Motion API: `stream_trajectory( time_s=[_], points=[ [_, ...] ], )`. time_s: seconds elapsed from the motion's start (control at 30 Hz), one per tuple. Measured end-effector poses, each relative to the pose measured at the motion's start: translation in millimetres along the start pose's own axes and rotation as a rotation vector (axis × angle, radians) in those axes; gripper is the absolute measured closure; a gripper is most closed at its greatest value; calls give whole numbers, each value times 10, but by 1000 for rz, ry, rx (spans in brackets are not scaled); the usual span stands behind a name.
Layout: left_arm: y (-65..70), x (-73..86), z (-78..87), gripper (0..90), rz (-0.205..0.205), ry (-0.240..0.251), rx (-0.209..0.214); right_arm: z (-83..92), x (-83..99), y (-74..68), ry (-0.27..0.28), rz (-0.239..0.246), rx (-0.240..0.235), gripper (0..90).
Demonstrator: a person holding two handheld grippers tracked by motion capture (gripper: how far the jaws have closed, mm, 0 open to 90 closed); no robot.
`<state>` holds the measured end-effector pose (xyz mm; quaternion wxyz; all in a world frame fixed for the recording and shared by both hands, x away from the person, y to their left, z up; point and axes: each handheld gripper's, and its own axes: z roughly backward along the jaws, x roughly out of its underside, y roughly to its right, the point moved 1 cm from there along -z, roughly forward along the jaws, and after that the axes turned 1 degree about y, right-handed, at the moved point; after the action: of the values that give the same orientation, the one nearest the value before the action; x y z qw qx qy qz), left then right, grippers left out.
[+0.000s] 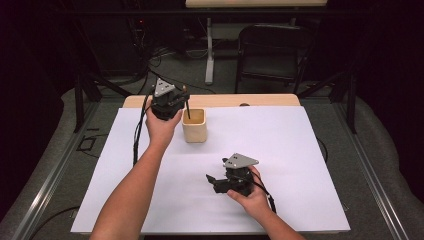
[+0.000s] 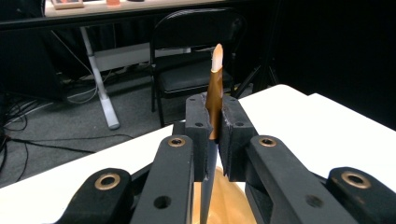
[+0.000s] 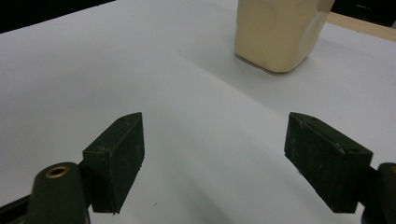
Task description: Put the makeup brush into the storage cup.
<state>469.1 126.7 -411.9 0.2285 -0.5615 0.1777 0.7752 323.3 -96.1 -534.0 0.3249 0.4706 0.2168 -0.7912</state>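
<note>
A thin paintbrush [image 2: 215, 91] with a brown-gold ferrule and a pale tip stands upright, and my left gripper [image 2: 214, 123] is shut on it. In the high view my left gripper [image 1: 181, 102] holds the brush [image 1: 188, 107] at the far left of the table, its dark lower end inside the cream cup [image 1: 194, 126]. The cup's inside [image 2: 229, 203] lies just below the jaws. My right gripper [image 1: 212, 182] rests low over the white sheet at the near middle, pointing left. Its jaws stand wide open with nothing between them [image 3: 215, 158], and the cup [image 3: 278, 32] is farther off.
A white sheet [image 1: 280, 150] covers most of the wooden table [image 1: 225, 100]. Beyond the far edge stand a black folding chair [image 1: 272, 50] and a desk leg [image 1: 210, 55] with cables on the floor. Cables trail from both grippers.
</note>
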Motion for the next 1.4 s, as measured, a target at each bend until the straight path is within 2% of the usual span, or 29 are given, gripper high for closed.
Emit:
stream_trajectory(
  time_s=[0.4, 0.73, 1.4],
  points=[
    [55, 63, -89, 837, -19, -23, 7, 7, -2, -5, 2, 2, -1, 197],
    [39, 174, -137, 837, -2, -35, 4, 11, -2, -5, 3, -1, 0, 196],
    [60, 371, -183, 837, -1, -56, 8, 10, -1, -9, 1, 3, -3, 196]
  ],
)
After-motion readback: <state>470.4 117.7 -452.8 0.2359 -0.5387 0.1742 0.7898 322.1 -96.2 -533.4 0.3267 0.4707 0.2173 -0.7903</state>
